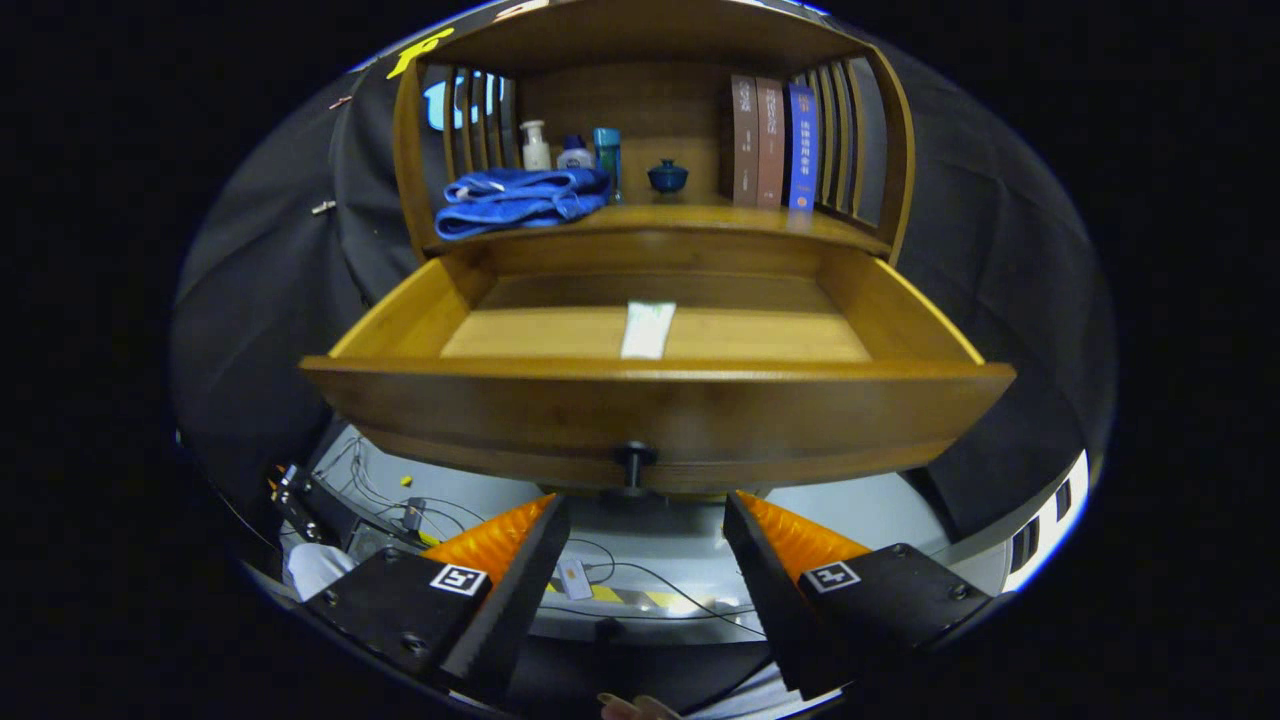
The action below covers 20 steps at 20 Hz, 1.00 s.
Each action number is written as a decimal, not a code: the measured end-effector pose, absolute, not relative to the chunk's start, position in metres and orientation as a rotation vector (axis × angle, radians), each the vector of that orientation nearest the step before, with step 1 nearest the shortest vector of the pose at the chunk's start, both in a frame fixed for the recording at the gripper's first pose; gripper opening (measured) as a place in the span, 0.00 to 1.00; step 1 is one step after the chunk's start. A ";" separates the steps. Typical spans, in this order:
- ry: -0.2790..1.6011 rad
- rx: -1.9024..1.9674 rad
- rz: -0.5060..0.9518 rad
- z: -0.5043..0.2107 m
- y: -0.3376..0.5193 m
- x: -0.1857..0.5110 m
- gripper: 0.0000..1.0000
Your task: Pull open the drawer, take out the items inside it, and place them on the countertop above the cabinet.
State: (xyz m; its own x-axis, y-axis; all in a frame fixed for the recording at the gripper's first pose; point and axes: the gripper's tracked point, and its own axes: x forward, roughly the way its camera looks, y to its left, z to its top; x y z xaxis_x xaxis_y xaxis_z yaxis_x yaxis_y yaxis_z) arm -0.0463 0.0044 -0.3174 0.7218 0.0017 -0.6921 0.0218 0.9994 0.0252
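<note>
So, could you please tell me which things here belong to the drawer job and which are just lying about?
Job:
drawer, pulled open
white packet inside it
countertop
gripper, open, below the knob

Lying about:
blue towel
bottles
blue lidded cup
books

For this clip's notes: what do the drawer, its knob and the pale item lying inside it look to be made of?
Drawer: wood with a glossy amber varnish; grain lines and highlights show on its front.
Knob: dark and smooth, likely metal or painted wood; too small to tell.
Pale item: flat and whitish-green, probably a soft plastic or paper packet.
The gripper is open just ahead of the knob, holding nothing.
</note>
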 end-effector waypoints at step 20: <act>1.080 0.030 -0.041 -0.357 0.008 0.142 1.00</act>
